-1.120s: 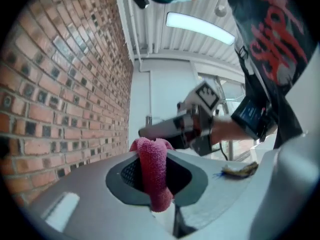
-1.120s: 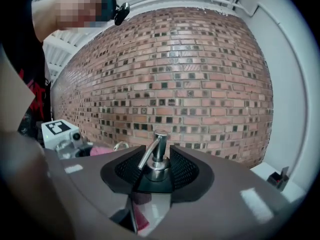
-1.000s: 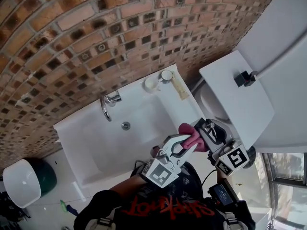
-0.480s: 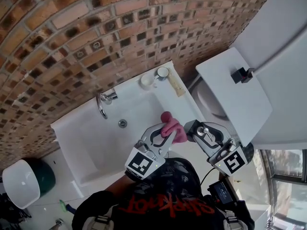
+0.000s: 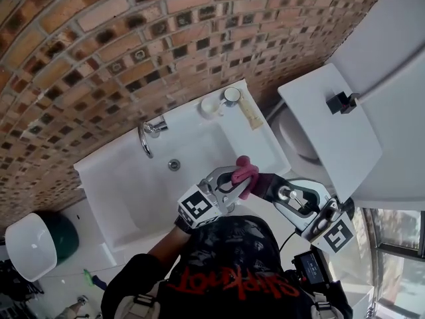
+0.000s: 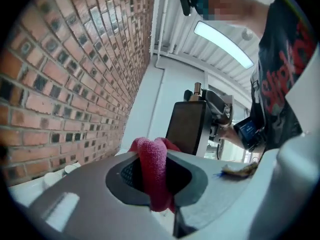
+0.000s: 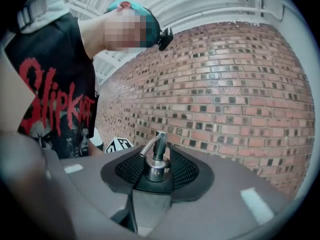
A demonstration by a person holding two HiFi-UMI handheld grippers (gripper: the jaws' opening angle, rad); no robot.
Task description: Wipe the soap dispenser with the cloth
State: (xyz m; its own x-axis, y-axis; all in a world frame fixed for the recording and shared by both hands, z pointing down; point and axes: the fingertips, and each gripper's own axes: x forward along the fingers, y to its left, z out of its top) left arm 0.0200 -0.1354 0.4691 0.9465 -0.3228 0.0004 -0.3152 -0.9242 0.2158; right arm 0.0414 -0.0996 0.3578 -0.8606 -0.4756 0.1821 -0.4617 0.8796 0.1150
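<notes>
- The left hand-held gripper (image 5: 232, 179) is clamping its jaws on the pink cloth (image 6: 152, 171); the cloth is bulging out past the jaw tips in a folded wad
- The right hand-held gripper (image 7: 157, 170) is gripping the soap dispenser (image 5: 267, 185) near its top; the jaws are pressing on either side just below the metal pump (image 7: 155, 151)
- Both are hanging over the near right edge of the white sink (image 5: 126, 191); the cloth is sitting just left of the dispenser's dark body, though whether they are touching I cannot tell
- The tap (image 5: 147, 137) is standing at the sink's far rim, against the brick wall (image 5: 99, 45)
</notes>
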